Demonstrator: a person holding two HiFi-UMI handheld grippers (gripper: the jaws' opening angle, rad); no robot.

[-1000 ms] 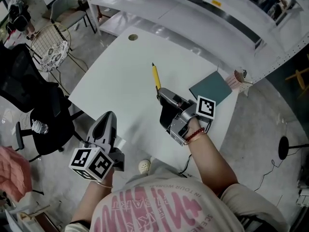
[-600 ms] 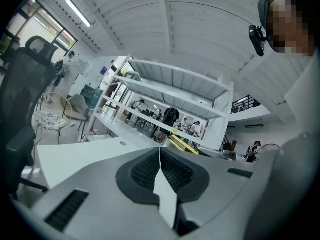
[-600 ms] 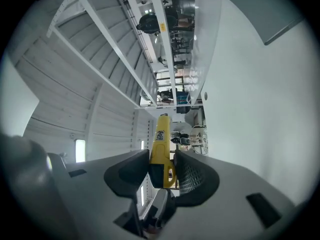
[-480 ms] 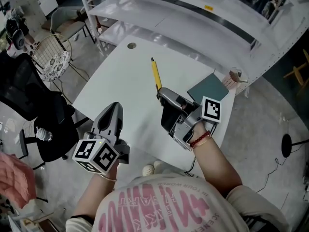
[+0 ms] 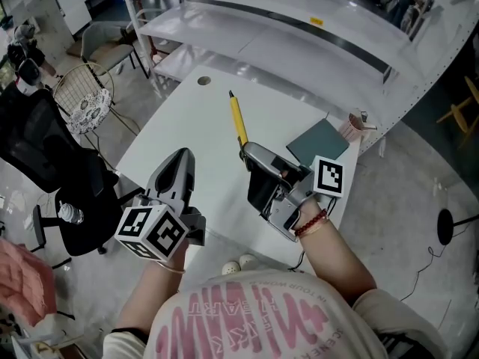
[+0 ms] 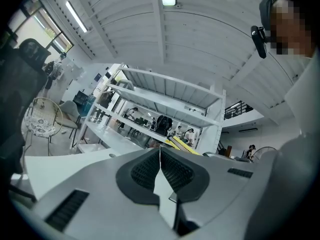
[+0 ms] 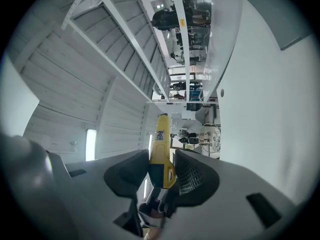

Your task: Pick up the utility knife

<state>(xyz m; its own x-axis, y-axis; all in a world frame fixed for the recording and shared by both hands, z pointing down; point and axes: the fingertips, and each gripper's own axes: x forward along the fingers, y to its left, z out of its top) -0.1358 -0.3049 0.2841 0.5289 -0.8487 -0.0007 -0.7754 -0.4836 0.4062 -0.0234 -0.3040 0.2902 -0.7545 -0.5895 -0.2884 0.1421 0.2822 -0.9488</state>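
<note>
The yellow utility knife (image 5: 238,122) juts forward out of my right gripper (image 5: 251,154), which is shut on its dark rear end and holds it above the white table (image 5: 179,137). In the right gripper view the knife (image 7: 161,146) stands between the two pads, its tip pointing away from me. My left gripper (image 5: 179,163) hovers over the table's near left edge. Its pads (image 6: 172,171) meet with nothing between them.
A teal pad (image 5: 318,142) lies at the table's right edge with a small pinkish box (image 5: 350,126) beside it. A round hole (image 5: 203,81) marks the far corner. White shelving (image 5: 284,36) runs behind the table. A black chair (image 5: 45,155) stands left.
Both grippers have risen above the table, the right one carrying the knife up with it. The jaws of both look the same as before.
</note>
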